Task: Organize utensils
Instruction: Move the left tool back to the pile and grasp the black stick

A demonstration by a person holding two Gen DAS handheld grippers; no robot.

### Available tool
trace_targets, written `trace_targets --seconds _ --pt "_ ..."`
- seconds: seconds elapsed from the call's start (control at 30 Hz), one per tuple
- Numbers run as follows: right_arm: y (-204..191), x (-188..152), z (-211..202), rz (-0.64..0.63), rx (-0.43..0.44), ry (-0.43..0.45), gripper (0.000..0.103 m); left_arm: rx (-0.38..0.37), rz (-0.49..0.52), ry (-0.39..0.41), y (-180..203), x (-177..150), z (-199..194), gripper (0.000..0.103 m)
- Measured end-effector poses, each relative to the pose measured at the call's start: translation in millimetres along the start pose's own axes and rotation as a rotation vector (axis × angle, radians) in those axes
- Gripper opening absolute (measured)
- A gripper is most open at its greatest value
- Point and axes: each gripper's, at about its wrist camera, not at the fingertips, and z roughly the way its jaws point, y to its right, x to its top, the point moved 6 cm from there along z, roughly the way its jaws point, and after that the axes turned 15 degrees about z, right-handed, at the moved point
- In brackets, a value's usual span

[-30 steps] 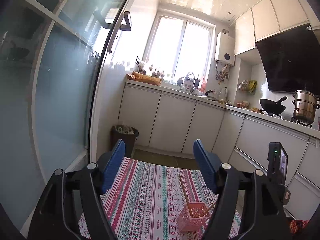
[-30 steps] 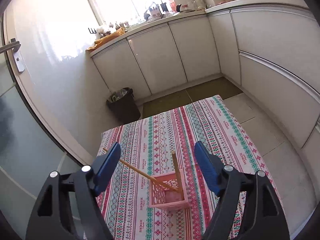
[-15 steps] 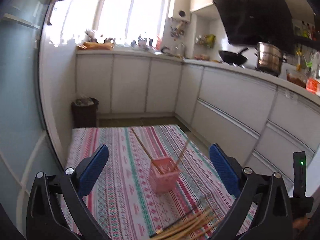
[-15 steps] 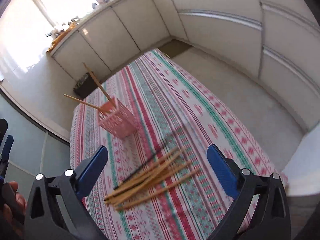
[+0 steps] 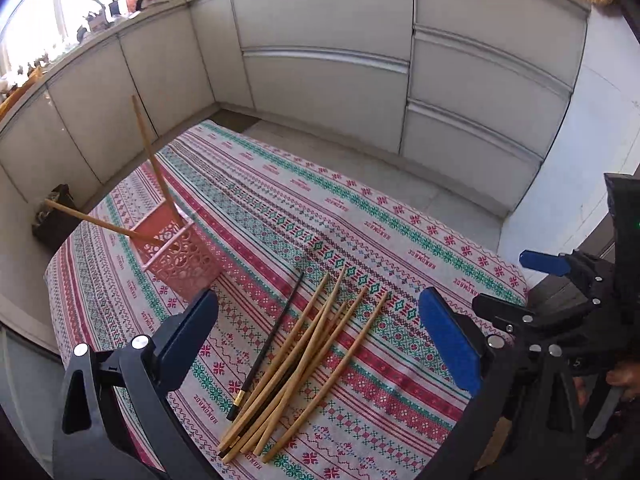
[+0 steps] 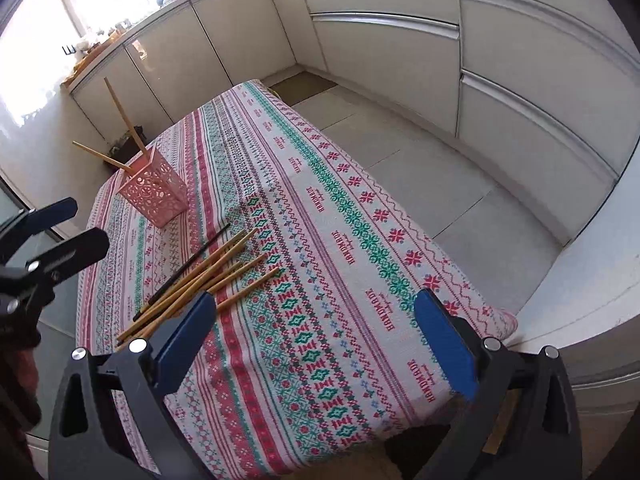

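Observation:
A pink perforated holder (image 5: 180,256) (image 6: 154,192) stands on the far left part of the tablecloth, with two wooden chopsticks (image 5: 150,160) leaning out of it. A loose bundle of several wooden chopsticks (image 5: 308,364) (image 6: 200,276) and one black chopstick (image 5: 268,344) (image 6: 188,264) lies on the cloth. My left gripper (image 5: 320,300) hangs open above the bundle, nothing between its pads. My right gripper (image 6: 316,304) is open over bare cloth just right of the bundle. Its blue pad (image 5: 544,262) shows at the right edge of the left wrist view.
The table (image 6: 360,240) has a red, green and white patterned cloth. White cabinets (image 5: 328,80) run along the far side and right, with tiled floor (image 6: 420,152) between. A dark bin (image 5: 52,216) stands beyond the table's far left corner.
Both views have swung down from the kitchen walls onto the table. Both pairs of jaws stand wider than a second ago. The loose chopsticks have come into view under the left gripper.

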Motion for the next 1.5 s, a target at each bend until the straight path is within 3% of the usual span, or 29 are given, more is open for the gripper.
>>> trace_targets --seconds 0.17,0.47,0.63,0.8,0.97,1.03,1.1,1.2,1.27,1.5 --pt "23 12 4 0.078 -0.021 -0.015 0.097 0.007 0.100 -0.096 4 12 24 0.096" --pt "41 19 -23 0.029 -0.028 0.077 0.097 -0.016 0.274 -0.187 31 27 46 0.096" --pt "60 21 -13 0.161 -0.041 0.001 0.097 -0.078 0.305 -0.278 30 35 71 0.095" --pt "62 15 5 0.248 -0.025 -0.091 0.097 -0.104 0.294 -0.400 13 35 102 0.074" --pt "57 12 18 0.295 0.006 -0.157 0.097 -0.155 0.253 -0.459 -3 29 124 0.071" --pt "55 10 25 0.315 0.019 -0.197 0.097 -0.149 0.258 -0.484 -7 22 133 0.059" --pt "52 7 29 0.331 0.040 -0.227 0.097 -0.159 0.246 -0.519 -13 11 142 0.040" --pt "40 5 31 0.316 0.069 -0.246 0.097 -0.161 0.206 -0.556 -26 -5 153 0.033" --pt "31 3 33 0.295 0.080 -0.255 0.097 -0.174 0.164 -0.560 -37 -12 159 0.034" --pt "14 -3 43 0.261 0.088 -0.277 0.097 -0.208 0.146 -0.589 -53 -30 180 0.024"
